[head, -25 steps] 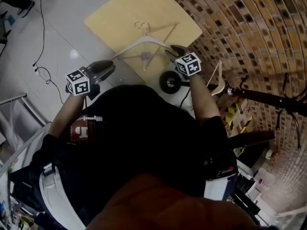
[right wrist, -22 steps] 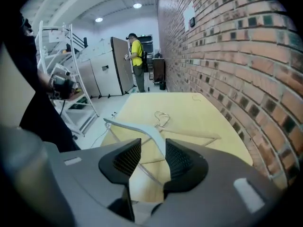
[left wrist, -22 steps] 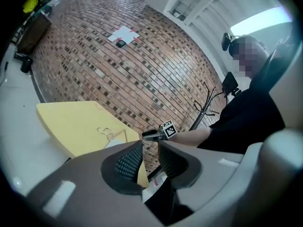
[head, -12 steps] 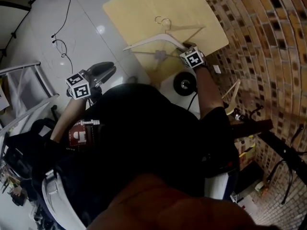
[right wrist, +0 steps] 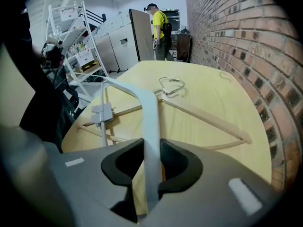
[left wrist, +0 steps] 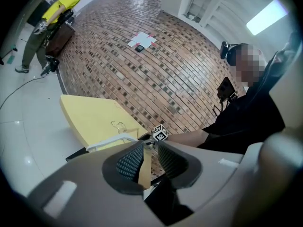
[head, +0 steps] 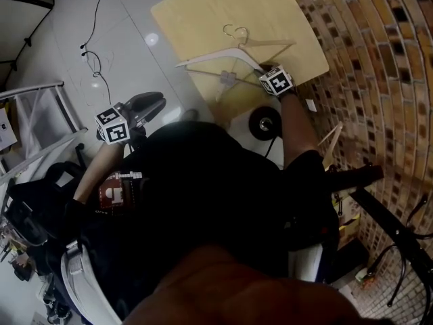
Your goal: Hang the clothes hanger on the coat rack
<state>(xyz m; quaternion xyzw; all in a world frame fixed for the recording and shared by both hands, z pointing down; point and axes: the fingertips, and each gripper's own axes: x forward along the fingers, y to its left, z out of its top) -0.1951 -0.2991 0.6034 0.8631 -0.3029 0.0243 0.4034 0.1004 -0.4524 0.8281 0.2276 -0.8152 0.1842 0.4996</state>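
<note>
The hanger (head: 210, 57) lay on the table (head: 203, 12), one end hidden under the right gripper (right wrist: 151, 161), whose jaws had just been closing and clamped its white arm. The left gripper (left wrist: 146, 150) hung well away, jaws slightly apart, empty.

Dim head view: the dark torso (head: 203, 202) swallows its lower half, and a glare spot shines on the glossy floor (head: 151, 39) at eleven o'clock. Both gripper views bulge, with black corners. In the left one a ceiling light (left wrist: 267, 17) blazes at two o'clock. The clothes hanger (right wrist: 152, 122) blurs near the right claw (right wrist: 152, 148).
</note>
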